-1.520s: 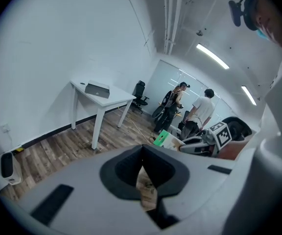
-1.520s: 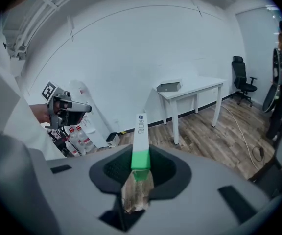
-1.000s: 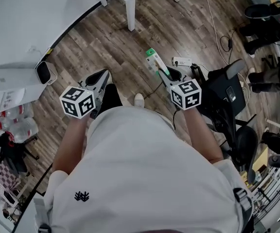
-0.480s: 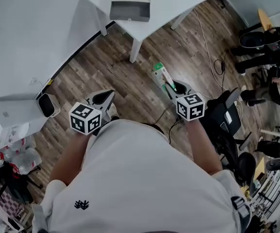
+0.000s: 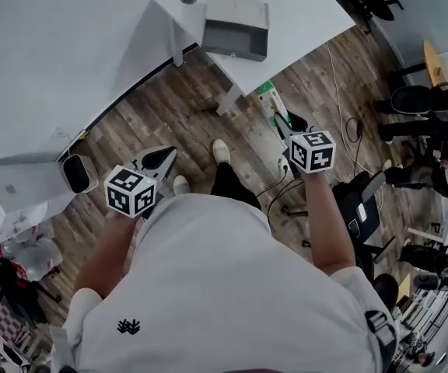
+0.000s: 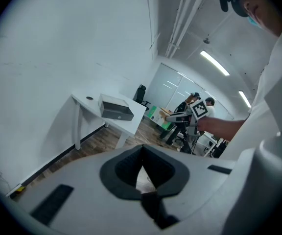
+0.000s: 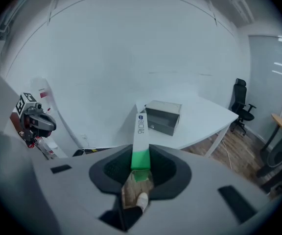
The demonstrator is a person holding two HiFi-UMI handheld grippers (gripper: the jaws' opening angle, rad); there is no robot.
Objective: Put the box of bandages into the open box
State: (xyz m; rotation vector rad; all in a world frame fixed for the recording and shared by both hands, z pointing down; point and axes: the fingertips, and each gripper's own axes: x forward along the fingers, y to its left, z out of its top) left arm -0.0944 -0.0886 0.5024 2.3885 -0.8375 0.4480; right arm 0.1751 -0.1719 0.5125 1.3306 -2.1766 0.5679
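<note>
Walking up to the counter (image 5: 294, 29), you have brought the open box (image 5: 236, 28) well into the head view; a second ago only the counter's legs showed at the top edge. Your right gripper (image 5: 284, 127) has carried the box of bandages (image 5: 270, 102) along, and its far end now shows just beside the counter's edge, above the wooden floor (image 5: 169, 123). The fingers stay clamped on the box's near end, held partly apart by it. Your left gripper (image 5: 158, 158) hangs lower, with its fingers closed tip to tip on nothing. A counter leg (image 5: 232, 101) stands just beside the bandage box, and a small white device (image 5: 76, 173) sits on the floor to the left. Both arms reach forward, with the grippers tilted downward.
</note>
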